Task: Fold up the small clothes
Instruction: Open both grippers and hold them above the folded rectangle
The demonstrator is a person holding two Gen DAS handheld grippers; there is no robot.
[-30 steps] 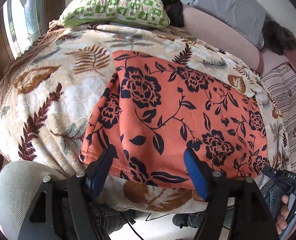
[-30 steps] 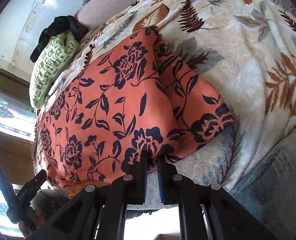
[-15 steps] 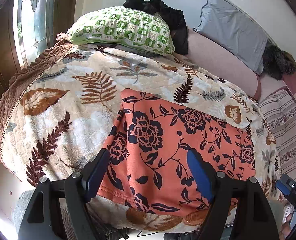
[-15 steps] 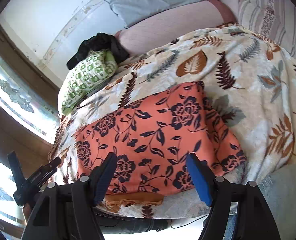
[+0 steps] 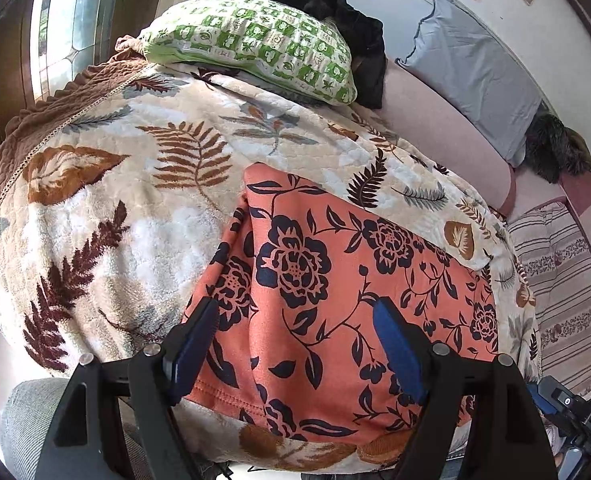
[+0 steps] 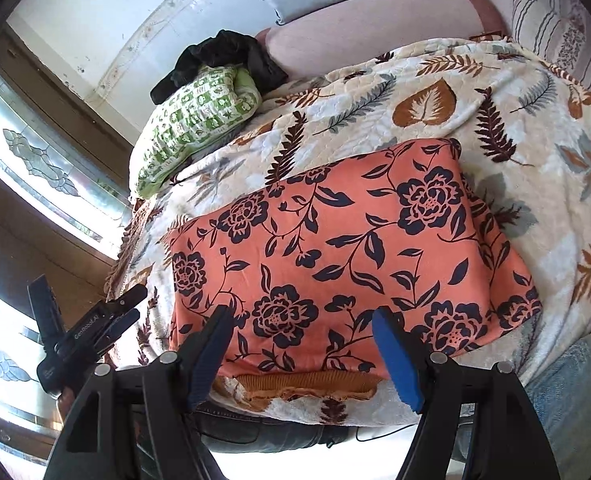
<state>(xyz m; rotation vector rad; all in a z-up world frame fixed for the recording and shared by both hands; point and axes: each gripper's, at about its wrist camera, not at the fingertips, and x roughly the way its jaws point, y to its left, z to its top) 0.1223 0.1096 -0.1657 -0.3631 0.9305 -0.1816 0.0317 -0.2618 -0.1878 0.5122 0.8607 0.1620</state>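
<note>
An orange garment with dark blue flowers (image 5: 335, 288) lies folded into a flat rectangle on the leaf-print blanket (image 5: 107, 208). It also shows in the right wrist view (image 6: 347, 256), with an orange ribbed hem (image 6: 307, 384) poking out at its near edge. My left gripper (image 5: 295, 348) is open and empty, held above the garment's near left part. My right gripper (image 6: 303, 352) is open and empty, above the garment's near edge. The left gripper shows from outside in the right wrist view (image 6: 83, 332).
A green-and-white pillow (image 5: 255, 48) and a black cloth (image 5: 343, 28) lie at the far end of the bed. A grey pillow (image 5: 475, 76) leans on the wall. A striped mattress (image 5: 563, 280) lies to the right. My jeans-clad knee (image 6: 567, 400) is at the near edge.
My right gripper was shut on the garment's near corner, then let go, opened and pulled back. Both grippers have risen away from the folded garment, which stays flat.
</note>
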